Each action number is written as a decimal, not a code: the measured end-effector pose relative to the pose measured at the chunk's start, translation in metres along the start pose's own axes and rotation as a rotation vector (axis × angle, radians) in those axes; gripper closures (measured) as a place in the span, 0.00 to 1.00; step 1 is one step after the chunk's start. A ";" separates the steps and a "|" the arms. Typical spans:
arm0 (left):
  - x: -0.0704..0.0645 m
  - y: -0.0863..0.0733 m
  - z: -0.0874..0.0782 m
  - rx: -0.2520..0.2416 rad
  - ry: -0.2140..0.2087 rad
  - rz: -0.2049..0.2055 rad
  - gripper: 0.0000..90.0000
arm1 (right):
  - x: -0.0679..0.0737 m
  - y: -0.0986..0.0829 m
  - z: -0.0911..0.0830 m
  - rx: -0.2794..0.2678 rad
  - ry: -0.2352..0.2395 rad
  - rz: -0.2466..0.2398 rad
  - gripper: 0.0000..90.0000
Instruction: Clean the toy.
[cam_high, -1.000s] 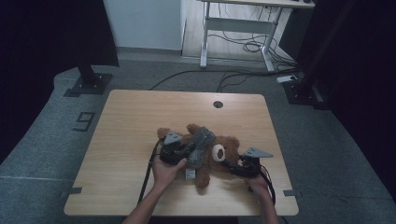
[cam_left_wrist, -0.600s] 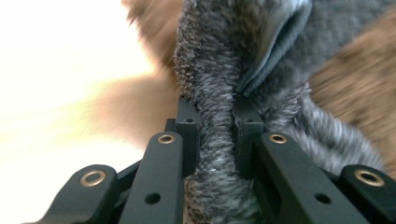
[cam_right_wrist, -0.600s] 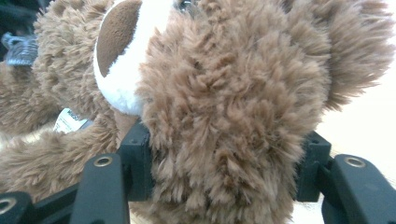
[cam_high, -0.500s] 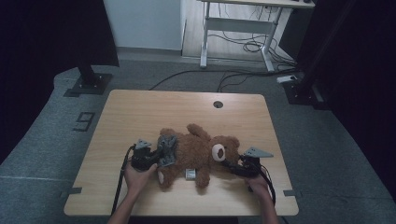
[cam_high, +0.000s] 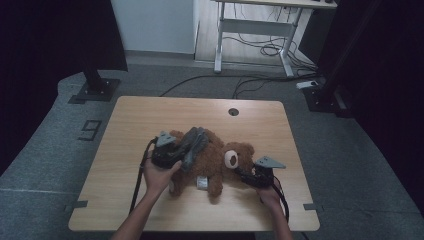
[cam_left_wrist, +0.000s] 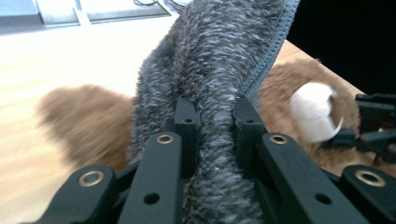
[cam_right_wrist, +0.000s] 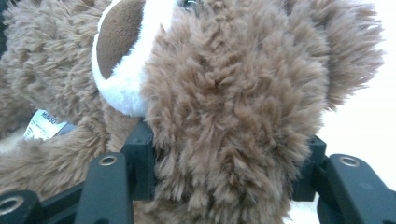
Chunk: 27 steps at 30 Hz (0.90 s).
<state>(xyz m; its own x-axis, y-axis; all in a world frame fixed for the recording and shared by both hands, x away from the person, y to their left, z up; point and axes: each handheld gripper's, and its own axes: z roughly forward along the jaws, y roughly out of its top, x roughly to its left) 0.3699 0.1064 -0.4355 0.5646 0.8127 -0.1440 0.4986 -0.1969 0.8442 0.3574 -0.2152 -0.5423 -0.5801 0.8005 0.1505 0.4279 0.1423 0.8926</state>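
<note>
Two claws: left claw (cam_left_wrist: 212, 126) around grey fabric (cam_left_wrist: 215, 60), right claw (cam_right_wrist: 224, 158) around bear (cam_right_wrist: 233, 93).

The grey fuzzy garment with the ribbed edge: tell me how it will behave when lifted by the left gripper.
The grey fuzzy garment will probably hang floppy: it bunches between the left gripper jaws and drapes over the brown plush teddy bear. It likely weighs little, being thin pile fabric. Its fuzzy surface should resist slipping, though pulling may drag the bear along.

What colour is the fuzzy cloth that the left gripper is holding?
Grey, a mottled fuzzy cloth with a ribbed edge; it shows best in the left gripper view, pinched by the left gripper.
</note>
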 end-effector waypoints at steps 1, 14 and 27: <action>-0.003 0.005 0.009 0.012 -0.004 0.000 0.84 | 0.000 0.001 0.002 -0.004 -0.009 0.001 0.46; -0.001 -0.014 0.050 0.041 0.001 -0.003 0.85 | -0.009 0.004 0.007 -0.034 0.002 0.042 0.19; -0.010 -0.056 0.025 -0.030 -0.062 -0.034 0.86 | -0.011 0.045 -0.024 -0.094 0.028 0.178 0.08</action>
<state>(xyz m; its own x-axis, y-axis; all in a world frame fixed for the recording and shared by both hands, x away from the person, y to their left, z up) 0.3522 0.0956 -0.4942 0.5880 0.7828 -0.2038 0.4990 -0.1527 0.8531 0.3659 -0.2314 -0.4932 -0.5212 0.7912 0.3198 0.4594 -0.0557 0.8865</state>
